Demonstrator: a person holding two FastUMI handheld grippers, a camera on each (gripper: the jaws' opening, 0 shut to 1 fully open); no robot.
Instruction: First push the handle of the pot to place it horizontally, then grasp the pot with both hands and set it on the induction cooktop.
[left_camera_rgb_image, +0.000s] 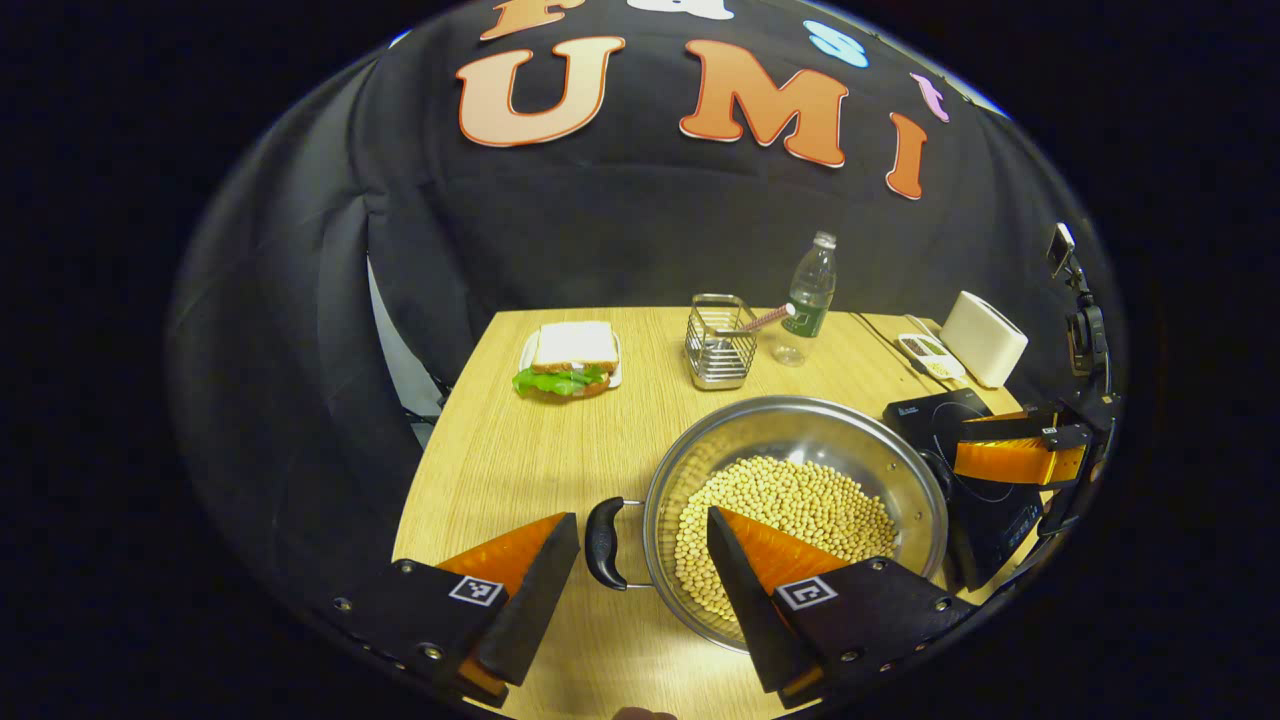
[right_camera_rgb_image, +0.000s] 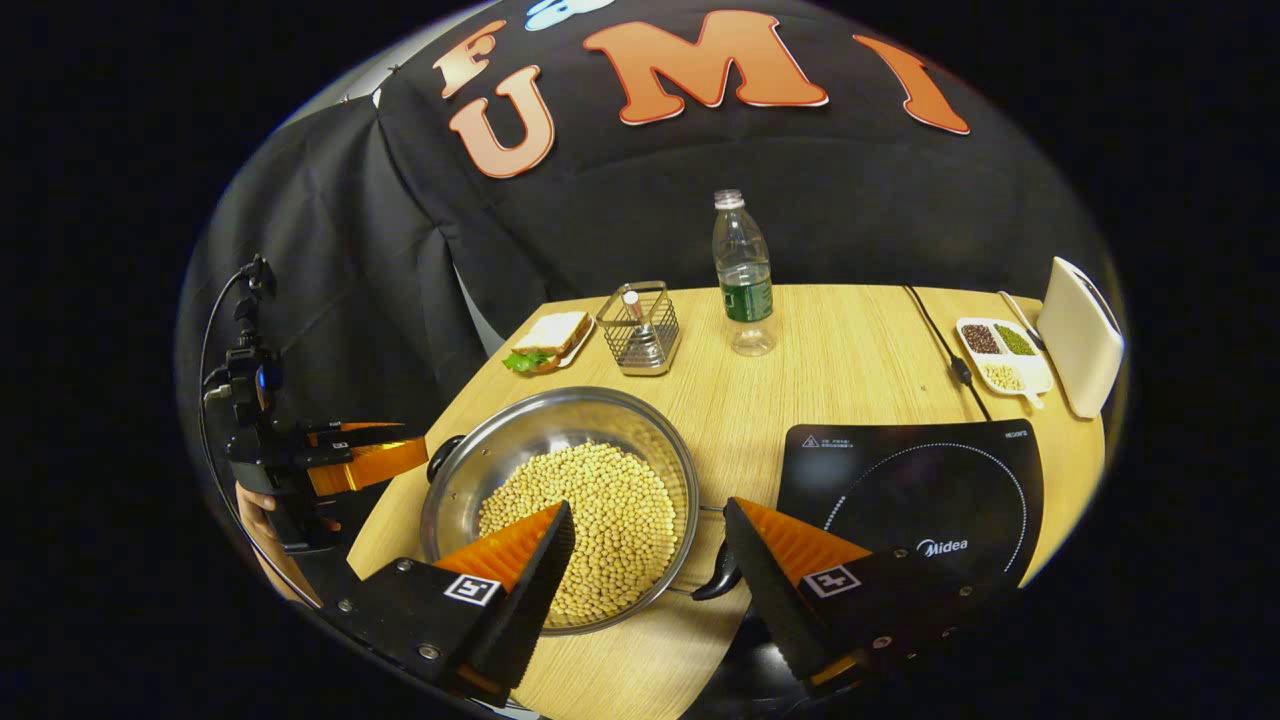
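Note:
A steel pot (left_camera_rgb_image: 800, 430) full of soybeans (left_camera_rgb_image: 790, 500) sits on the wooden table (left_camera_rgb_image: 500, 450). Its black left handle (left_camera_rgb_image: 603, 543) lies between the spread fingers of my open left gripper (left_camera_rgb_image: 640, 520), untouched. In the right gripper view the pot (right_camera_rgb_image: 530, 430) is at lower left. Its right handle (right_camera_rgb_image: 718, 580) lies in the gap of my open right gripper (right_camera_rgb_image: 648, 510), one finger over the beans. The black induction cooktop (right_camera_rgb_image: 910, 490) lies right of the pot. Across the pot, each view shows the other gripper: the right one (left_camera_rgb_image: 975, 445), and the left one (right_camera_rgb_image: 400, 448) held by a hand (right_camera_rgb_image: 255, 500).
At the table's back stand a sandwich on a plate (left_camera_rgb_image: 570, 360), a wire caddy (left_camera_rgb_image: 720, 345) and a water bottle (left_camera_rgb_image: 810, 295). A divided dish of beans (right_camera_rgb_image: 1000, 355) and a white box (right_camera_rgb_image: 1080, 335) sit beyond the cooktop, beside a black cable (right_camera_rgb_image: 945, 345).

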